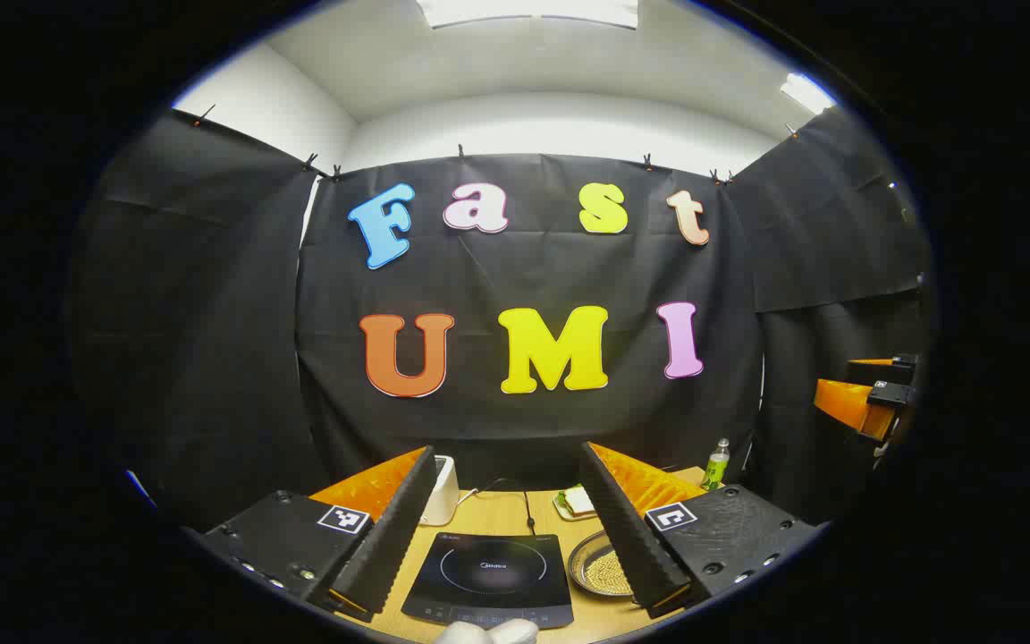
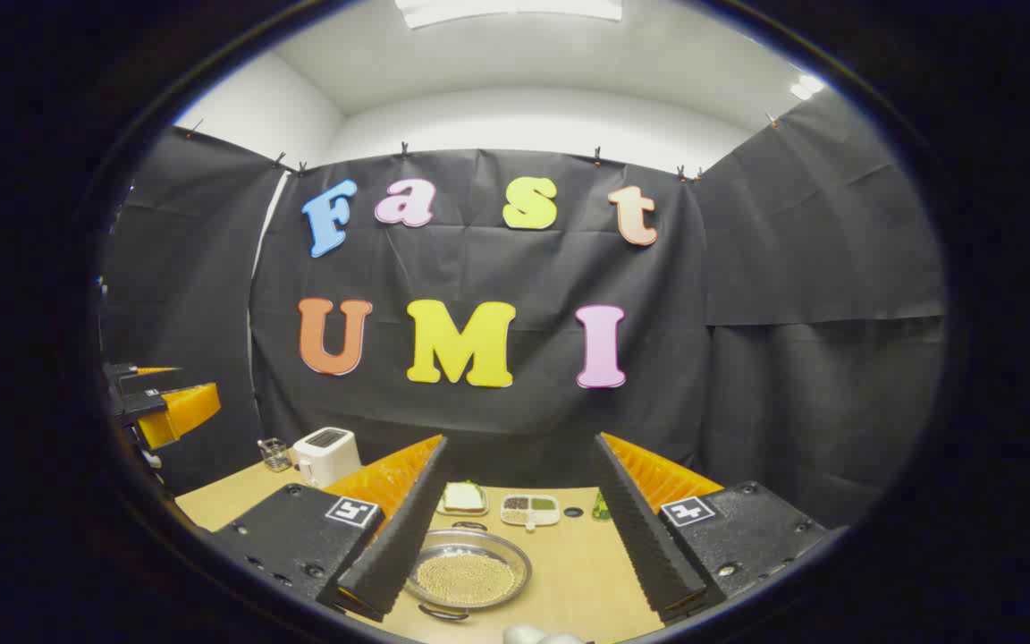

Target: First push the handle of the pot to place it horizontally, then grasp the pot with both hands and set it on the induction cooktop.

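1. On the wooden table point(image 1: 515, 514), left gripper view: the induction cooktop point(image 1: 490, 577), black, lies flat between the left gripper's point(image 1: 508, 537) fingers, which are spread wide apart with nothing between them.
2. Just right of the cooktop: the pot point(image 1: 598, 565), a shallow metal vessel holding pale grains, partly hidden behind the gripper's finger. Its handle cannot be made out.
3. Behind the cooktop: a white toaster point(image 1: 442, 490), a plate with a sandwich point(image 1: 577, 502), and a green bottle point(image 1: 715, 465) at the far right.
4. Right gripper view: the right gripper point(image 2: 515, 546) is released, fingers wide apart above the pot point(image 2: 468, 572), touching nothing.
5. Beyond the pot: the sandwich plate point(image 2: 462, 498), a divided tray point(image 2: 530, 508), the toaster point(image 2: 326, 453) and a small wire basket point(image 2: 274, 453).
6. The other gripper appears at each view's edge, raised off the table.
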A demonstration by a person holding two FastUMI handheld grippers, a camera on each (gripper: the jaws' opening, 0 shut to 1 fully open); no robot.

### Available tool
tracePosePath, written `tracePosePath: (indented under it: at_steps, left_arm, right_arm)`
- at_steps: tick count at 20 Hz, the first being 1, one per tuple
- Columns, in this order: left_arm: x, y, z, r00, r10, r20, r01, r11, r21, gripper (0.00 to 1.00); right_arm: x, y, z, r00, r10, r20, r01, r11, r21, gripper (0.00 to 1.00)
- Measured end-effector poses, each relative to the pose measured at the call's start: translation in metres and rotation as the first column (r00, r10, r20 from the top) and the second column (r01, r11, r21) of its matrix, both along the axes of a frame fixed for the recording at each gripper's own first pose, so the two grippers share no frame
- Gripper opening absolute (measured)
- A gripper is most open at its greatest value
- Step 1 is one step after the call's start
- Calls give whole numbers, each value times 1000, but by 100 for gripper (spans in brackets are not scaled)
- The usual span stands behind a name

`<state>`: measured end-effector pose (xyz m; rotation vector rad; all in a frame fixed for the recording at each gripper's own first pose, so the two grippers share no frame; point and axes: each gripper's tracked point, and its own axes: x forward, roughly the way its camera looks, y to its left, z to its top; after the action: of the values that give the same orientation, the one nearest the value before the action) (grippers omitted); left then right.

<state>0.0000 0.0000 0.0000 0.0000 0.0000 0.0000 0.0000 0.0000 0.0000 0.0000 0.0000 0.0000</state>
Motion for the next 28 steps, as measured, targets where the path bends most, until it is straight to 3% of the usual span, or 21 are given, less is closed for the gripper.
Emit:
tracePosePath:
  at_steps: [10, 16, 18, 19, 20, 21, 22, 23, 25, 28]
  left_arm:
    - [-3, 7, -2, 1000, -1, 5, 1, 1000, 7, 96]
    - [-5, 11, -4, 1000, 2, 3, -2, 1000, 12, 96]
    - [-6, 13, -5, 1000, 5, 1, -5, 1000, 17, 96]
    - [-6, 14, -6, 1000, 8, 0, -8, 1000, 18, 96]
    - [-6, 14, -8, 1000, 9, -2, -9, 1000, 18, 96]
    - [-7, 14, -8, 1000, 12, -3, -11, 1000, 18, 96]
    - [-9, 17, -9, 1000, 14, -5, -14, 1000, 19, 96]
    - [-10, 17, -9, 1000, 17, -6, -17, 1000, 19, 96]
    - [-11, 22, -13, 1000, 27, -12, -26, 999, 19, 96]
    - [-13, 28, -20, 999, 44, -24, -44, 999, 20, 96]
  right_arm:
    - [-1, 9, 4, 1000, 9, 8, -9, 1000, -10, 99]
    - [-2, 26, 3, 998, 66, -7, -66, 998, 12, 95]
    - [-2, 31, -1, 996, 87, -33, -86, 996, 24, 72]
    - [-1, 30, -3, 995, 87, -44, -86, 996, 28, 53]
    - [0, 34, -6, 993, 103, -57, -101, 994, 35, 43]
    - [2, 37, -10, 991, 112, -70, -110, 993, 41, 19]
    - [1, 45, -14, 986, 147, -82, -143, 988, 51, 12]
    - [2, 50, -18, 980, 170, -102, -164, 984, 68, 5]
    - [5, 61, -31, 966, 218, -142, -207, 974, 92, 1]
    - [16, 81, -59, 942, 266, -203, -249, 963, 108, 4]
